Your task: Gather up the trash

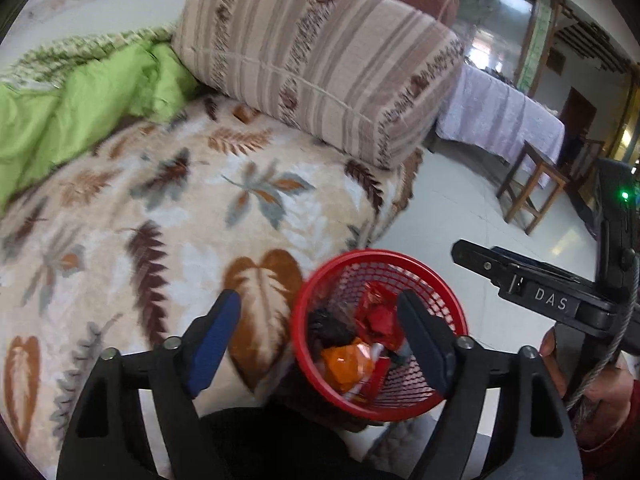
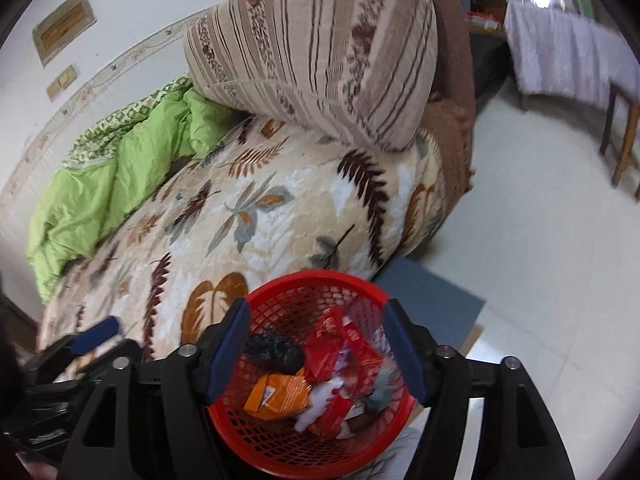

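Hovering above a red mesh basket [image 2: 280, 440], the right tongs [image 2: 316, 354] stand released, their blue-padded fingers [image 2: 228, 354] spread to either side of the basket's rim with nothing held between them. Inside the basket lies the collected trash: an orange wrapper [image 2: 280, 396], red wrappers [image 2: 332, 344] and a crumpled black piece [image 2: 272, 352]. The left tongs [image 1: 320, 336] are released as well, empty; in the left wrist view the basket [image 1: 424, 280] sits below and slightly right of their gap, with the right finger crossing in front of it. To the right of the left tongs, the black body of the other tool [image 1: 552, 300] shows with the person's hand [image 1: 592, 384] below it.

The basket stands at the edge of a bed, beside a leaf-patterned blanket [image 2: 260, 220] that spreads ahead of both tongs. Farther ahead on the blanket rests a striped cushion [image 1: 320, 60], and to its left a bunched green quilt [image 1: 80, 100]. Beyond the basket to the right lies a pale tiled floor [image 2: 540, 240] with a blue mat [image 2: 432, 300]. Farthest off to the right are a wooden stool [image 1: 532, 184] and a bench draped in a lilac cloth [image 1: 500, 112].
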The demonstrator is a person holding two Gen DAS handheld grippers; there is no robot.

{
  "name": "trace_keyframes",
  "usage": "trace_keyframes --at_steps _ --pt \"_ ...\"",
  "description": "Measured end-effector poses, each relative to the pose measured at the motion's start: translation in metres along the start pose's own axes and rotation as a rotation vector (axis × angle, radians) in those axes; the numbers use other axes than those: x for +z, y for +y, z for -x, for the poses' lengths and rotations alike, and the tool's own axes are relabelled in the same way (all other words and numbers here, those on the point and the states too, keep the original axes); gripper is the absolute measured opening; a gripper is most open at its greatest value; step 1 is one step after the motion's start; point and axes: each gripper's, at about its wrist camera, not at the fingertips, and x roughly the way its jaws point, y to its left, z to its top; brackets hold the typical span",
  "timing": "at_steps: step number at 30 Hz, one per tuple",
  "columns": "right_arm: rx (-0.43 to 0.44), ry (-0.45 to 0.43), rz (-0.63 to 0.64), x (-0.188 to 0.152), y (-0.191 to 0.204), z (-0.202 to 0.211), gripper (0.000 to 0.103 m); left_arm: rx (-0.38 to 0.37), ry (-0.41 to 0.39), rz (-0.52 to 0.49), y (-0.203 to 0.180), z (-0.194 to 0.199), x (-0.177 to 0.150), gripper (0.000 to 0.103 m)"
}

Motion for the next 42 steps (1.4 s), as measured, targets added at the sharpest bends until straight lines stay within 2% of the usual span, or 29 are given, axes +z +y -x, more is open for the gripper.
trace_keyframes --at_steps 2,5,7,13,17,23,27,30,35,40,42 --pt "-0.068 -0.047 0.031 -0.002 0.018 0.009 0.088 0.044 -0.041 0.008 0.011 0.018 -0.003 0.086" --pt "-0.186 -0.126 0.043 -0.008 0.042 0.020 0.094 0.142 -0.099 0.028 0.028 0.044 -0.009 0.096" --pt "-0.245 -0.172 0.021 -0.015 0.055 0.028 0.101 0.213 -0.134 0.029 0.039 0.061 -0.017 0.099" --pt "-0.242 -0.171 0.040 -0.040 0.083 0.037 0.102 0.365 -0.147 0.030 0.059 0.088 -0.047 0.100" --pt "-0.247 -0.119 0.051 -0.054 0.093 0.036 0.102 0.419 -0.147 0.018 0.063 0.097 -0.057 0.101" --pt "-0.281 -0.143 0.070 -0.059 0.101 0.046 0.102 0.404 -0.181 0.048 0.070 0.110 -0.058 0.101" --pt "-0.280 -0.154 0.098 -0.062 0.107 0.050 0.102 0.454 -0.196 0.070 0.073 0.115 -0.056 0.101" --pt "-0.276 -0.151 0.107 -0.063 0.110 0.050 0.102 0.433 -0.207 0.074 0.073 0.118 -0.057 0.101" --pt "-0.269 -0.143 0.115 -0.063 0.112 0.048 0.102 0.485 -0.190 0.042 0.069 0.116 -0.057 0.102" --pt "-0.268 -0.143 0.115 -0.064 0.112 0.049 0.102 0.465 -0.177 0.055 0.070 0.114 -0.056 0.102" --pt "-0.267 -0.143 0.116 -0.064 0.112 0.048 0.102 0.490 -0.170 0.060 0.070 0.113 -0.055 0.102"
